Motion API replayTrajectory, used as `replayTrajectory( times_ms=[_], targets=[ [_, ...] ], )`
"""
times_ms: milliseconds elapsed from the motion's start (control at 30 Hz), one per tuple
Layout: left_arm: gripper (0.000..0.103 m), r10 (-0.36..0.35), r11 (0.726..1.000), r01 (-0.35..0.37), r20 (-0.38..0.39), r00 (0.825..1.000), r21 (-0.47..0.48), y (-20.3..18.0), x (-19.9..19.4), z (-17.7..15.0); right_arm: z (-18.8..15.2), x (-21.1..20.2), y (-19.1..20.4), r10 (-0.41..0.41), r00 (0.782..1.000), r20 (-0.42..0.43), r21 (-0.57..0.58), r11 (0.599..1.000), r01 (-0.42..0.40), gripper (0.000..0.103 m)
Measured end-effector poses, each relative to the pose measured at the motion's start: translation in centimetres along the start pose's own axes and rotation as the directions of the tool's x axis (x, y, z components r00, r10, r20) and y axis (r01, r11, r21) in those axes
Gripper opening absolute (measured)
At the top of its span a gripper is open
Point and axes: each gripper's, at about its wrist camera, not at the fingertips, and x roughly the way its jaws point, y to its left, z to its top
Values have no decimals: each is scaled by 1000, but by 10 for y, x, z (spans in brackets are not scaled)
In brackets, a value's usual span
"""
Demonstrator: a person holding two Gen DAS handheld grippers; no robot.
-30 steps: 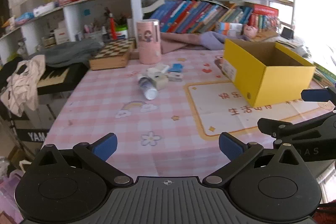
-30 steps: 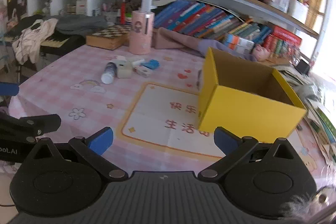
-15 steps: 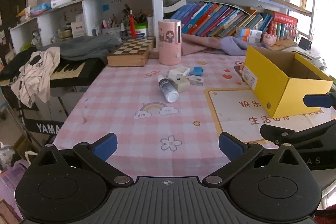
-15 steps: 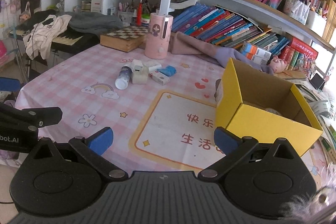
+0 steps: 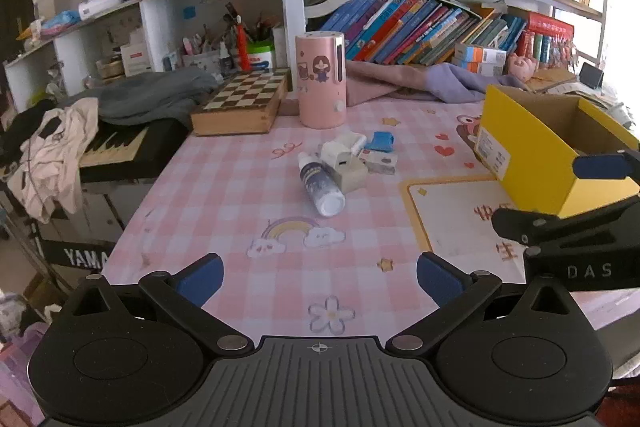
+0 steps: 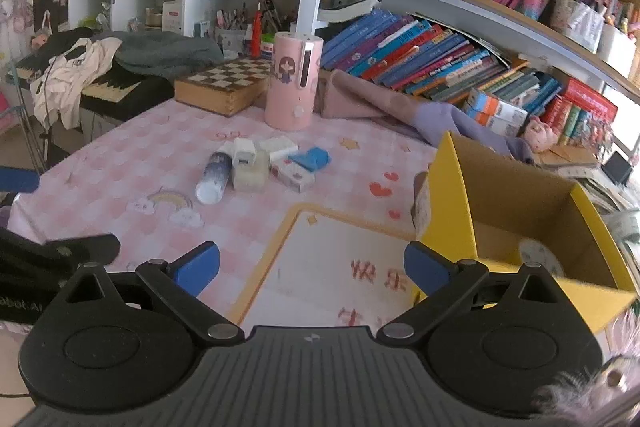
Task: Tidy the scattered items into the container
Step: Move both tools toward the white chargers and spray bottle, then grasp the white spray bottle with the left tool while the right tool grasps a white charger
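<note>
A small pile lies mid-table on the pink checked cloth: a blue-and-white bottle (image 5: 320, 183) on its side, a beige block (image 5: 351, 174) with a white charger (image 5: 336, 151) on it, a white packet (image 5: 378, 161) and a blue item (image 5: 381, 141). The pile also shows in the right wrist view, with the bottle (image 6: 214, 177) at its left. An open yellow box (image 5: 532, 151) stands at the right, also in the right wrist view (image 6: 520, 227). My left gripper (image 5: 319, 273) is open and empty, well short of the pile. My right gripper (image 6: 311, 264) is open and empty beside the box.
A pink cylinder (image 5: 321, 79) and a wooden chessboard box (image 5: 242, 103) stand behind the pile. Cloth (image 5: 420, 83) lies along the back under bookshelves. A keyboard with clothes (image 5: 100, 143) sits off the table's left edge. A printed mat (image 6: 340, 267) lies in front.
Both grippers have moved forward over the table, toward the pile and the box. Both stay open and empty. The items have not moved.
</note>
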Motion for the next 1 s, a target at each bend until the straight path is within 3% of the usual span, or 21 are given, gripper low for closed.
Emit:
replayTrajectory(
  times_ms=[367,767,833,900,1000],
  targets=[
    [103,41,997,-42,-25,999,-63,9,47,26,40,60,-12,88,995,-39,-22,996,-89,87],
    [102,66,997,-69,-69,995,-37,5,104,48,79,133,-21,213,973,-89,36,977,-210,87],
    [97,60,997,-63,-70,996,-38,5,115,51,84,145,-20,239,966,-99,36,971,-237,84],
    [94,44,998,-47,-80,996,-38,4,125,54,89,156,-16,270,956,-115,27,963,-269,71],
    [82,34,999,-36,-92,995,-20,2,141,56,96,173,-12,311,940,-141,35,950,-309,61]
  ],
)
